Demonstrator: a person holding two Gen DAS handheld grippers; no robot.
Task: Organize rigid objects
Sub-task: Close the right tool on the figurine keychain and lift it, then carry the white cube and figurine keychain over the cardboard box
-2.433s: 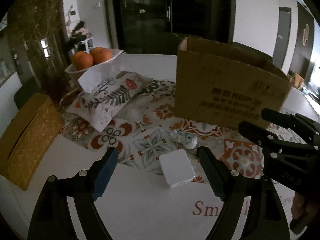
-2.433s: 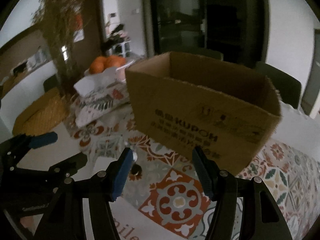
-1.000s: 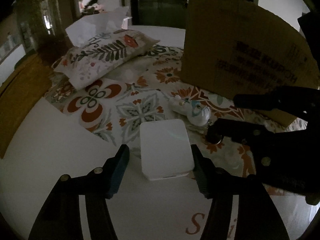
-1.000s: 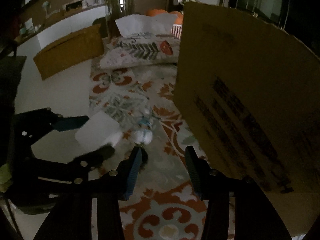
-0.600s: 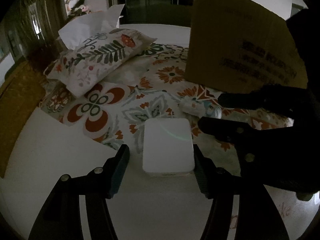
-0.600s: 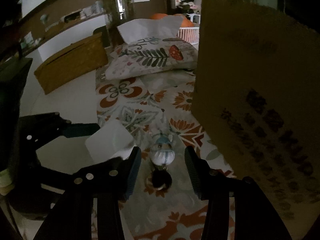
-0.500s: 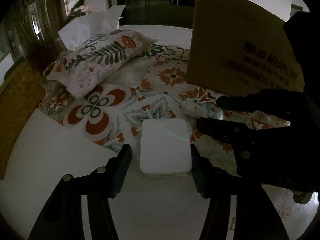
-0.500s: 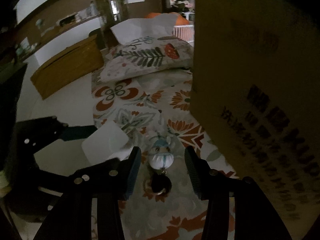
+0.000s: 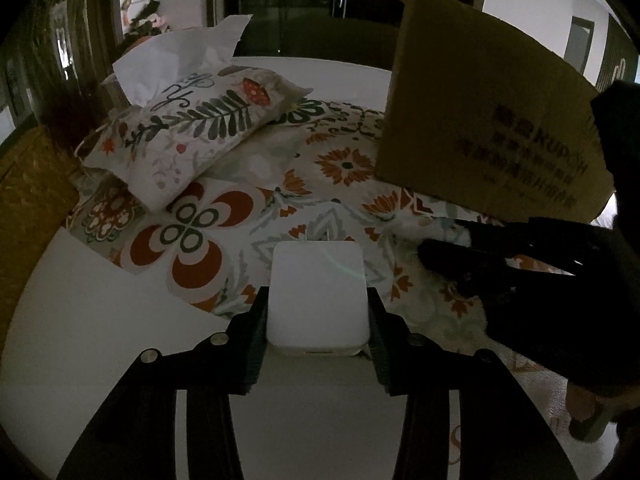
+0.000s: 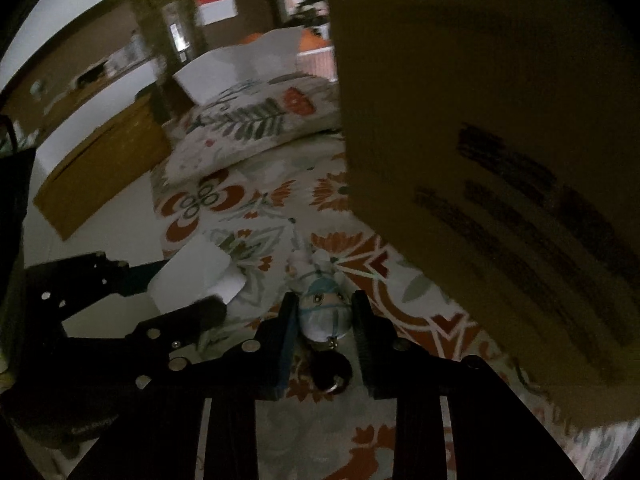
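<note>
My left gripper is shut on a white square charger block that rests at the edge of the patterned cloth. My right gripper is shut on a small white figurine keychain with a dark ring behind it, lying on the cloth. The right gripper also shows as a dark shape in the left wrist view, just right of the charger. The left gripper and charger show at the left of the right wrist view.
A cardboard box stands close on the right, filling much of the right wrist view. A floral tissue pouch lies at the back left. A woven yellow box sits at the far left on the white table.
Both grippers came down and forward and closed: the left jaws shut on the white charger, the right jaws shut on the figurine keychain.
</note>
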